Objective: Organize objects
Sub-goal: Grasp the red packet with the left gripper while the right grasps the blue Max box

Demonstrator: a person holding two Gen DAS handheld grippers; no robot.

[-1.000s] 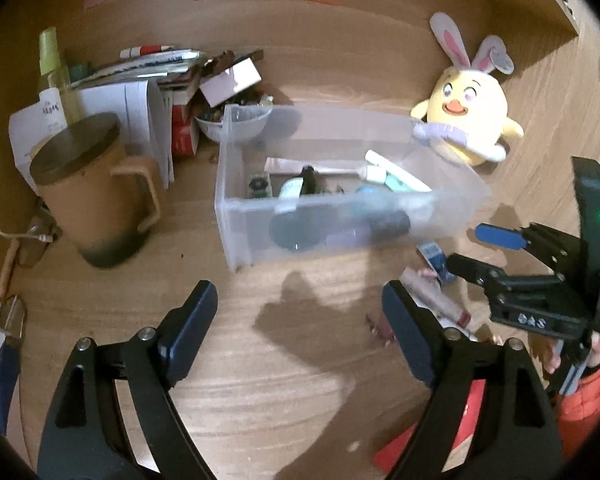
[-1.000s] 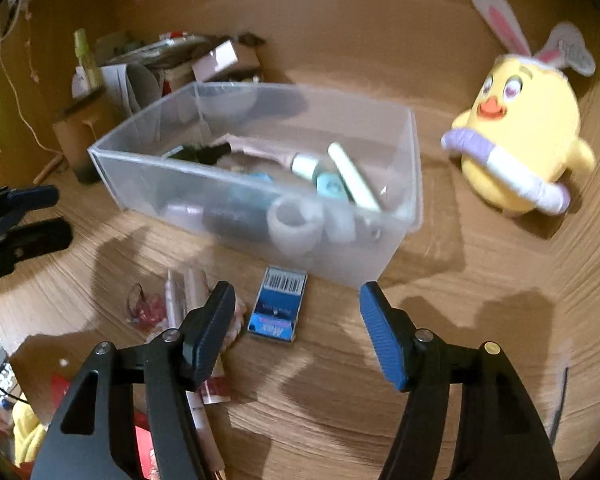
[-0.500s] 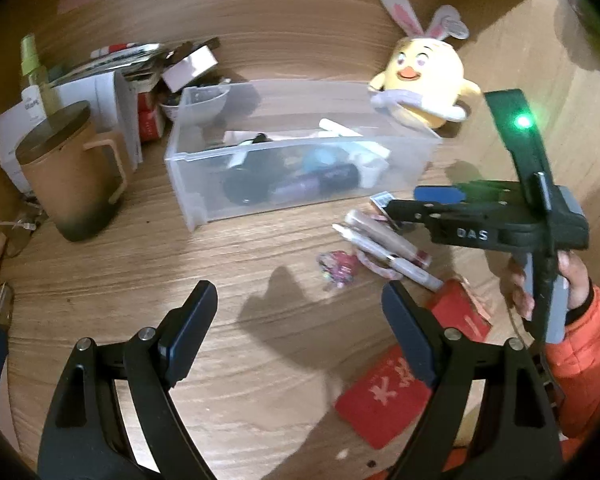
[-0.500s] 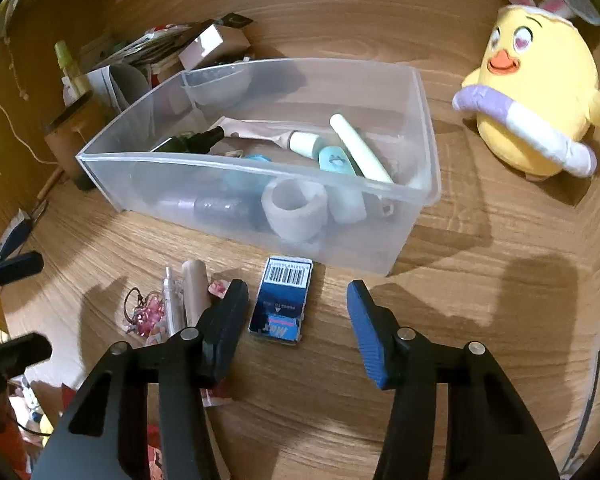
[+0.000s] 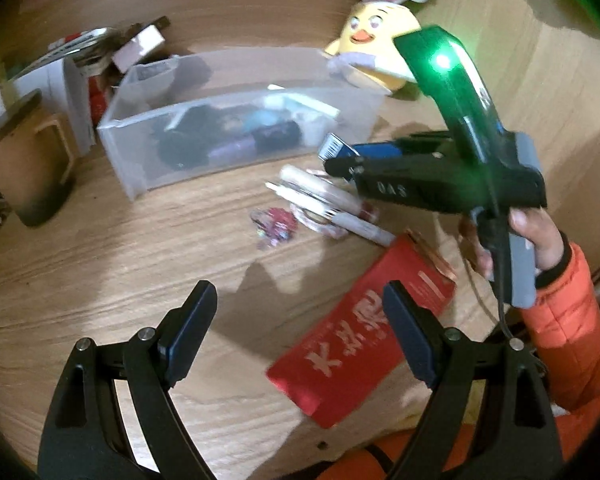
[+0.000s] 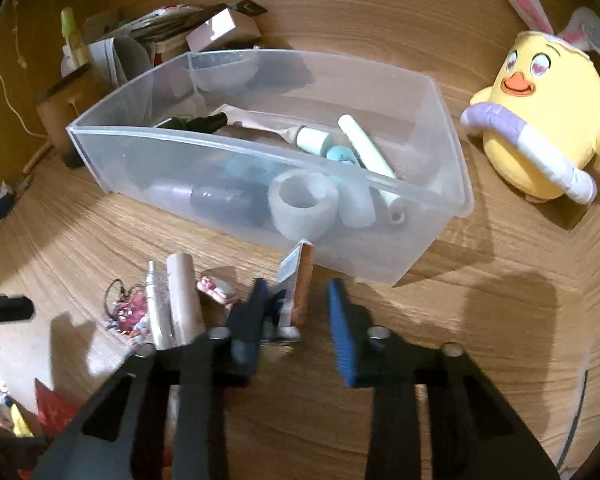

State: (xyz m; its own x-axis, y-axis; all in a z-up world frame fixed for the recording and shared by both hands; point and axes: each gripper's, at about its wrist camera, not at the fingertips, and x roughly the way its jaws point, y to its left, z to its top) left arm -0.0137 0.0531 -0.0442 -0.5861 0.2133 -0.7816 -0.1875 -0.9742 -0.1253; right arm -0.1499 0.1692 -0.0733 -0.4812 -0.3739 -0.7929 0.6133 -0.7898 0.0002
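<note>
1. Wood-grain desk (image 6: 480, 320) carries a clear plastic bin (image 6: 440, 208) half filled with tubes and rolls, and a yellow plush chick with rabbit ears (image 6: 540, 128) stands well apart to its right.
2. Just in front of the bin's near wall, the right claw (image 6: 298, 312) has just been closing on a small flat blue box with a barcode label (image 6: 300, 280); the box stands tipped up on edge between the jaws, its long axis pointing toward the bin.
3. I judge the bin lies straight ahead of that claw and close, so a lift and a short forward carry over the rim should follow.
4. Left claw (image 5: 300, 336) hangs wide apart and empty over a red envelope with white characters (image 5: 360, 340), farther from the box.
</note>
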